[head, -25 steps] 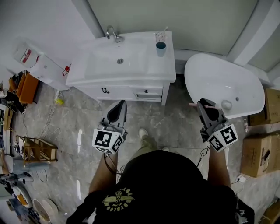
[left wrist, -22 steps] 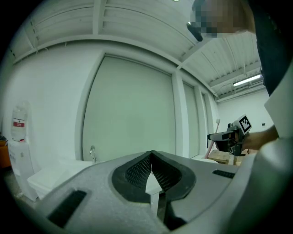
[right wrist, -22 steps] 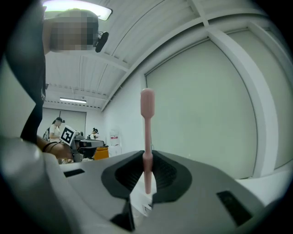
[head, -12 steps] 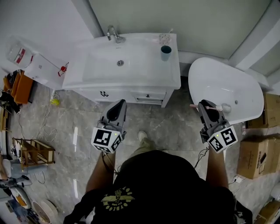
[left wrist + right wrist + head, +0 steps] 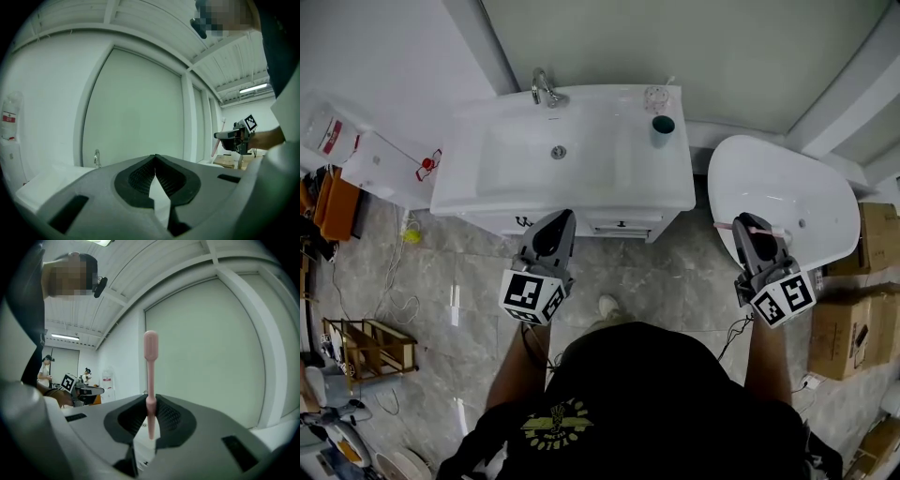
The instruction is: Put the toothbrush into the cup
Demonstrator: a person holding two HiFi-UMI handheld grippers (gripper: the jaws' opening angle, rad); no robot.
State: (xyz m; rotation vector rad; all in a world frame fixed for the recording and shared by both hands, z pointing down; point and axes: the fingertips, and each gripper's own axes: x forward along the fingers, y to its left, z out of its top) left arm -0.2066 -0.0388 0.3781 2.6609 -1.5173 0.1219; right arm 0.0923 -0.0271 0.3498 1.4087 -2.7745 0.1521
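Toothbrush (image 5: pixel 151 363), pink, is pinched crosswise in the fingers of the right gripper (image 5: pixel 151 401); the left gripper (image 5: pixel 155 158) has closed, empty fingers; the cup (image 5: pixel 662 130) stands on the worktop (image 5: pixel 642 187).

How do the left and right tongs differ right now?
The left tongs are shut on nothing, tips touching; the right tongs clamp a pink toothbrush that stands upright. The left tongs sit in front of the sink vanity; the right tongs are over the rim of the bathtub. Both point forward, about level.
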